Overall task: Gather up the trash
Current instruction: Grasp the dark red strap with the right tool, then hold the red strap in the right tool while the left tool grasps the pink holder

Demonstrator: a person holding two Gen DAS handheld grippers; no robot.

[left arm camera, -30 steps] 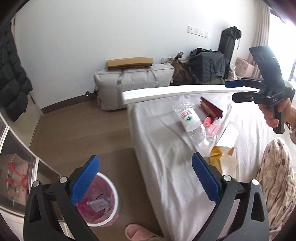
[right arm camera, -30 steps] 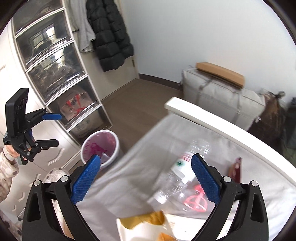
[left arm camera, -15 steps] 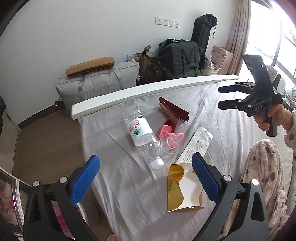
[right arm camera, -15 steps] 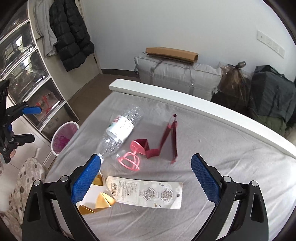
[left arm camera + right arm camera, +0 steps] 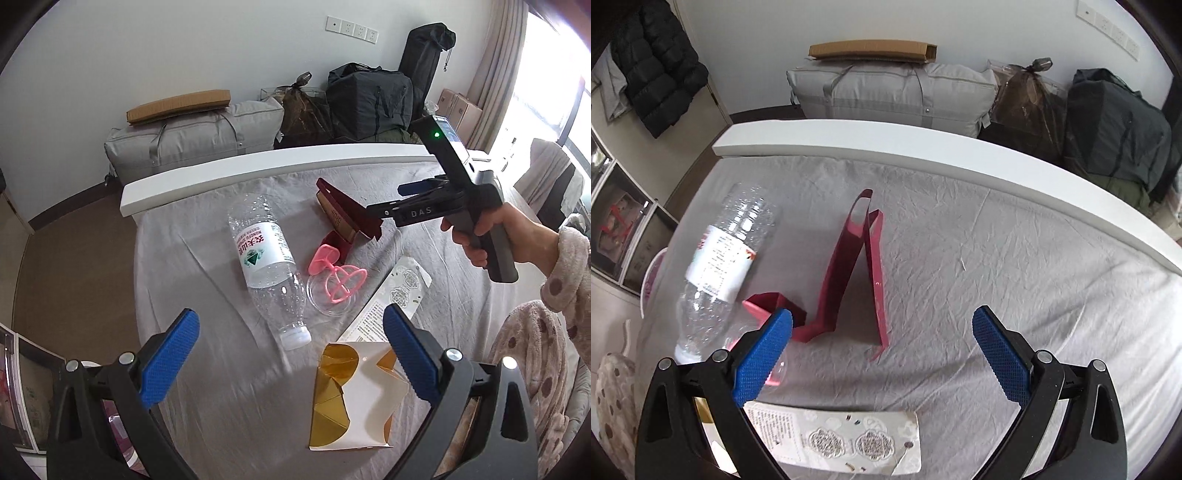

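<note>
Left view: the left gripper (image 5: 288, 363) has swung from the bin toward the grey bed sheet (image 5: 207, 258), fingers wide apart, empty. A clear plastic bottle (image 5: 264, 264) lies mid-sheet.

Right view: the right gripper (image 5: 882, 356), also wide and empty, has dropped closer over the dark red folded card box (image 5: 857, 277), just right of that bottle. Picking up comes next.

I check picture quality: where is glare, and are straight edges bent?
Left wrist view: the window at upper right is blown out white; the white bed board looks nearly straight. Right wrist view: even light without glare; the same board bows strongly from fisheye distortion.
</note>
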